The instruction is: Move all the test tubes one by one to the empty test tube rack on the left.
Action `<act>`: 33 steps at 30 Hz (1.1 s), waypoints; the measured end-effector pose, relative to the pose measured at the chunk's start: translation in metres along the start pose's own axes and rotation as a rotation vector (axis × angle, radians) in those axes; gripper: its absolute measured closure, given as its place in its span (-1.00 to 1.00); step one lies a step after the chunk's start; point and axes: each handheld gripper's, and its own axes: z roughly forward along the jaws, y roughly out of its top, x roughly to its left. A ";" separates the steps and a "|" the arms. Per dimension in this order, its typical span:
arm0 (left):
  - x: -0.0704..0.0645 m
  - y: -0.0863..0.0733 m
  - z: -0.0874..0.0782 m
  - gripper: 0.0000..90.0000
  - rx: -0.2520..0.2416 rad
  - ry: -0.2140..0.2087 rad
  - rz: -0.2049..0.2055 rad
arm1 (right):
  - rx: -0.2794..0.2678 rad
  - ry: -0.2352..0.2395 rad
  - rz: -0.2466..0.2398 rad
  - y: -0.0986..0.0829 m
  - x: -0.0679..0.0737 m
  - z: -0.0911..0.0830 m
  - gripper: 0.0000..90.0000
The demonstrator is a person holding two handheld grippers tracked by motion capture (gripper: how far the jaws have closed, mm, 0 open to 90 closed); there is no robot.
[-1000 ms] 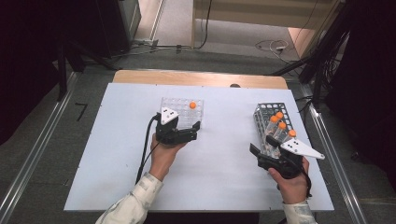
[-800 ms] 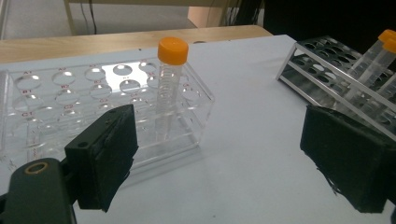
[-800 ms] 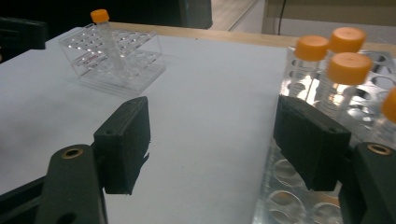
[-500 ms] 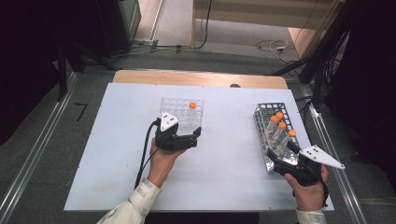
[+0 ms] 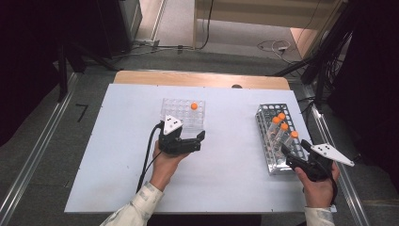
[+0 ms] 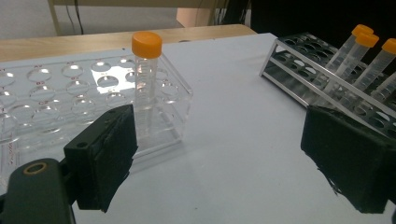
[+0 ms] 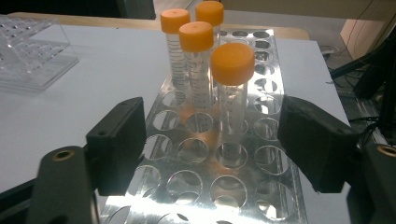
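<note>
So the right gripper point(image 5: 292, 151) sits at the near end of the perforated shiny metal tube rack point(image 5: 263, 141) on the right side of the white table point(image 5: 117, 165). Its jaws are spread wide with nothing between them. In the right gripper view the rack point(image 7: 261, 186) lies straight ahead, and the closest clear plastic tube with an orange screw cap point(image 7: 232, 93) stands upright in its hole, roughly centred in the gap but a bit beyond the pads, not touching either one. Three more orange-capped tubes point(image 7: 196, 60) stand upright in the rack just behind it.

The left gripper point(image 5: 201, 140) is mid-table, just in front of the clear acrylic tube rack point(image 5: 174, 110), pointing off to the right. Its jaws are wide apart too, holding nothing. A single orange-capped tube point(image 6: 145, 84) stands upright in that acrylic rack point(image 6: 56, 102), near its right-hand corner, just past the left pad in the left gripper view. The two racks are well apart.
</note>
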 end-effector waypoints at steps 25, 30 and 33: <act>0.001 -0.002 0.001 -0.76 0.016 -0.005 -0.007 | 0.052 -0.037 -0.076 0.005 -0.007 0.025 0.45; 0.000 -0.002 0.000 -0.76 0.014 -0.006 -0.009 | 0.060 -0.041 -0.074 0.005 -0.008 0.027 0.57; 0.000 -0.002 0.000 -0.76 0.018 -0.007 -0.005 | 0.057 -0.043 -0.070 0.005 -0.008 0.026 0.59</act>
